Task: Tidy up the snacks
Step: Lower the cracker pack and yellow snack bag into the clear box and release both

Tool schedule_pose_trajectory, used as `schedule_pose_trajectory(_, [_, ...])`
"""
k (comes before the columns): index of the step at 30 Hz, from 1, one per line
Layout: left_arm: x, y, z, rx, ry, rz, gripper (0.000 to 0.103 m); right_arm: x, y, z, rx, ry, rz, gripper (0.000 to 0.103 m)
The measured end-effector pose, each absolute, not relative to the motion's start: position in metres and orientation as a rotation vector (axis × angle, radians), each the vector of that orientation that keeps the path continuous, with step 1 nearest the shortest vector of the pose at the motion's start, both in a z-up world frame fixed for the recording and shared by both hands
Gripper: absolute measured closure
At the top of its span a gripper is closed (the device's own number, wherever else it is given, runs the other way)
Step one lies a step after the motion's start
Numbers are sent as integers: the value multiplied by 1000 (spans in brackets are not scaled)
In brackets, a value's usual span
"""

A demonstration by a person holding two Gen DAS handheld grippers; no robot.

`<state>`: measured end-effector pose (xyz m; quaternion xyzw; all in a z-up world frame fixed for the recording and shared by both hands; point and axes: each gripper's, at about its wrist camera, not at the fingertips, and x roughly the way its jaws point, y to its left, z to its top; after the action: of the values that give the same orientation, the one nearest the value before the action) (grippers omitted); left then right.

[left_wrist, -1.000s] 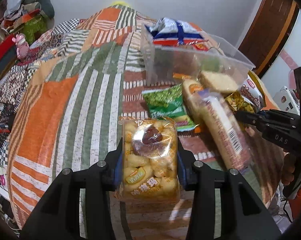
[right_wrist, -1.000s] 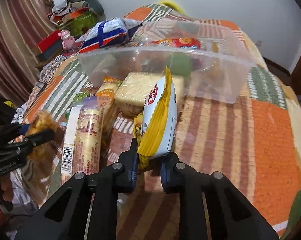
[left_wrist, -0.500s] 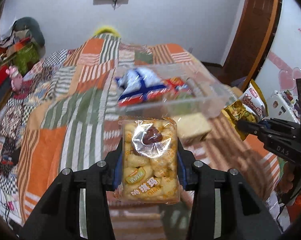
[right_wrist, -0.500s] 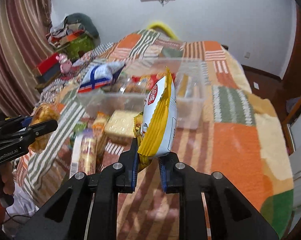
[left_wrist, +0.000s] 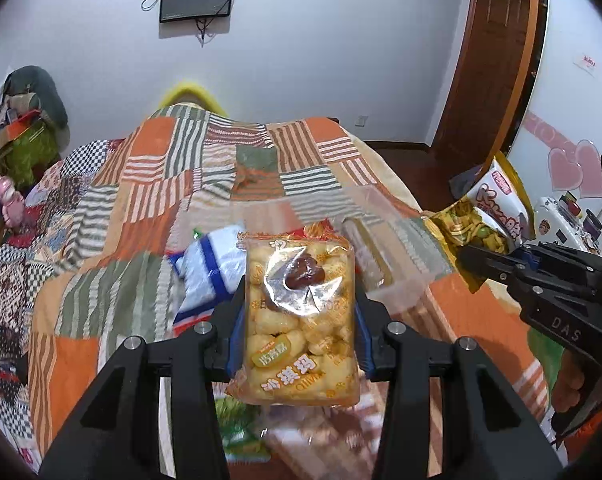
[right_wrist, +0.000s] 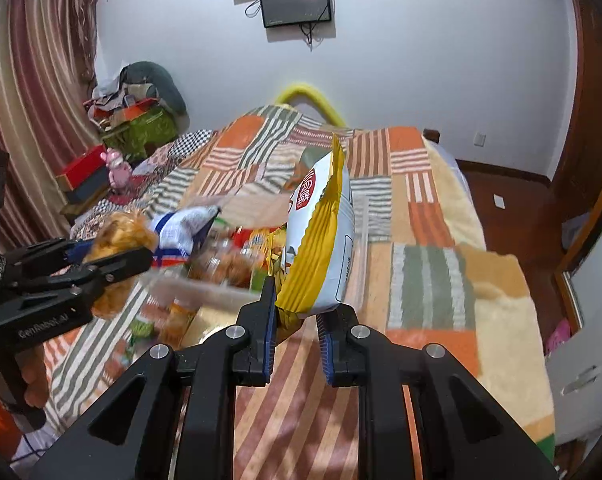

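Both hands are lifted over the bed. The left gripper clamps a puff pack; the right gripper pinches a yellow bag upright. The clear bin lies ahead and below, nearer the left.

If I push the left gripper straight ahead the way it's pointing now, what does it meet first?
Most likely the clear plastic bin lying just beyond the puffed-snack bag that the left gripper holds. The blue-and-white packet sits a little left of that line. The bin is blurred, so depth is uncertain.
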<state>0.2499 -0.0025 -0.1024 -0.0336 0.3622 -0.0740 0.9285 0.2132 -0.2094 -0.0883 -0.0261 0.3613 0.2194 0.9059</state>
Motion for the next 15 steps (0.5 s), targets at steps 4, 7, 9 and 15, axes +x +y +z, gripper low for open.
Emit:
schedule_pose_trajectory(4, [272, -10, -106, -70, 749, -161, 59, 229, -205, -91, -59, 745, 450, 87])
schedule_pose_trajectory(7, [288, -13, -112, -79, 769, -166, 59, 238, -200, -97, -60, 756, 452, 87])
schedule_pose_trajectory(9, [299, -16, -117, -79, 784, -174, 59, 247, -195, -104, -63, 772, 455, 87])
schedule_pose_trajectory(15, [324, -28, -137, -54, 825, -164, 59, 269, -186, -125, -70, 839, 464, 87])
